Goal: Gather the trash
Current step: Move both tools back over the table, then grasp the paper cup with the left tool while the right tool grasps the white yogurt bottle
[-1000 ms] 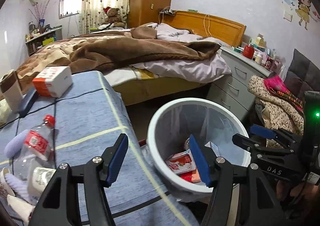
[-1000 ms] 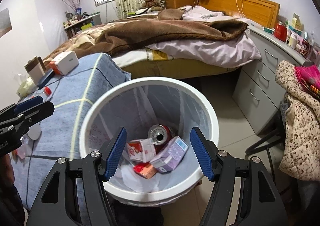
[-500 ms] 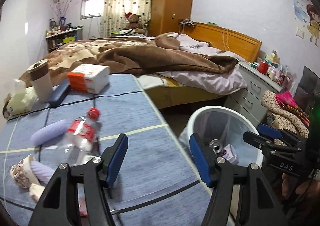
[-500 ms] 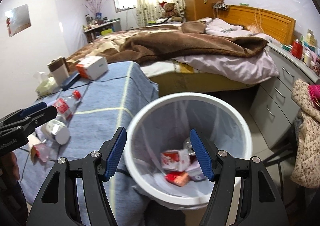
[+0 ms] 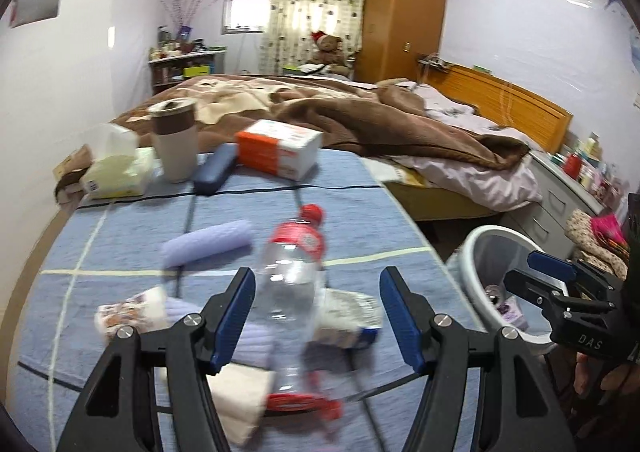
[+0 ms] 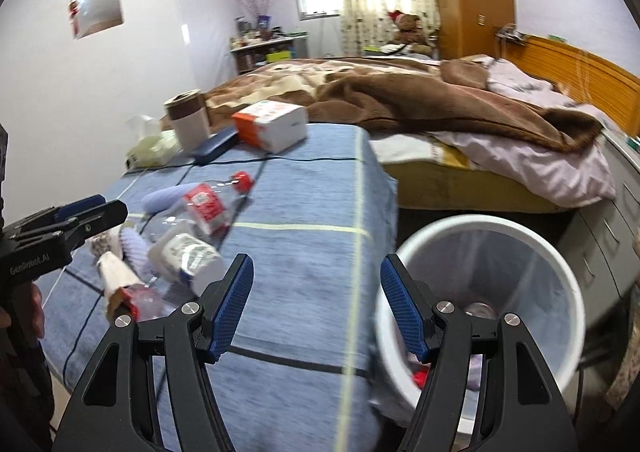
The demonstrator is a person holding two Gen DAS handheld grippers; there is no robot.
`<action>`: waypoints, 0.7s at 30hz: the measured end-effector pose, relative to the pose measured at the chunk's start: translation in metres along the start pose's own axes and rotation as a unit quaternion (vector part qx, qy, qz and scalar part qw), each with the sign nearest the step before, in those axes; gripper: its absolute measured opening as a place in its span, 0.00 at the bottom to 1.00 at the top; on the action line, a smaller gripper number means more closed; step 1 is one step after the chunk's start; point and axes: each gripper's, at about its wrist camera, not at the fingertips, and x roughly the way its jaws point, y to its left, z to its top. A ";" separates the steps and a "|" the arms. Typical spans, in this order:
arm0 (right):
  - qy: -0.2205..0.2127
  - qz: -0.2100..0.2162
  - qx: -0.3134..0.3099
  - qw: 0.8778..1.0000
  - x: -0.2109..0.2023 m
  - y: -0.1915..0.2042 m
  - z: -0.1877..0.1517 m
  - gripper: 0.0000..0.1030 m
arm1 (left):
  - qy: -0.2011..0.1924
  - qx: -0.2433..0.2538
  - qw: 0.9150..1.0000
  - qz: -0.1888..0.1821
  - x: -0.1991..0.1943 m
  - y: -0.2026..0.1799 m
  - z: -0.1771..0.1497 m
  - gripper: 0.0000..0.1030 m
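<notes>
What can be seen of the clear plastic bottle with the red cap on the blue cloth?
The plastic bottle is clear, looks empty, and has a red cap and a red-and-white label near its neck. It lies on its side on the blue cloth, cap pointing away toward the bed. In the left wrist view its body lies between the open fingers of the left gripper, with no contact visible. It lies among other litter: a white paper cup and a lilac roll sit close beside it. Motion blur hides fine detail.

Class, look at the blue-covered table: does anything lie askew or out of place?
Yes. A clear plastic bottle with a red cap lies on its side on the blue cloth, among a toppled paper cup and crumpled wrappers. The white bin stands upright beside the table.
</notes>
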 end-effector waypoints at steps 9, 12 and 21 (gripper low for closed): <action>0.022 0.048 -0.055 0.997 0.024 0.047 0.005 0.66 | 0.007 -0.031 0.999 0.039 -0.007 0.064 -0.008 0.68; 0.033 0.061 -0.069 0.995 0.033 0.060 0.005 0.66 | 0.014 -0.035 0.998 0.047 -0.007 0.083 -0.015 0.68; 0.077 0.086 -0.114 0.987 0.065 0.088 0.004 0.66 | 0.049 -0.043 0.996 0.066 0.004 0.132 -0.031 0.69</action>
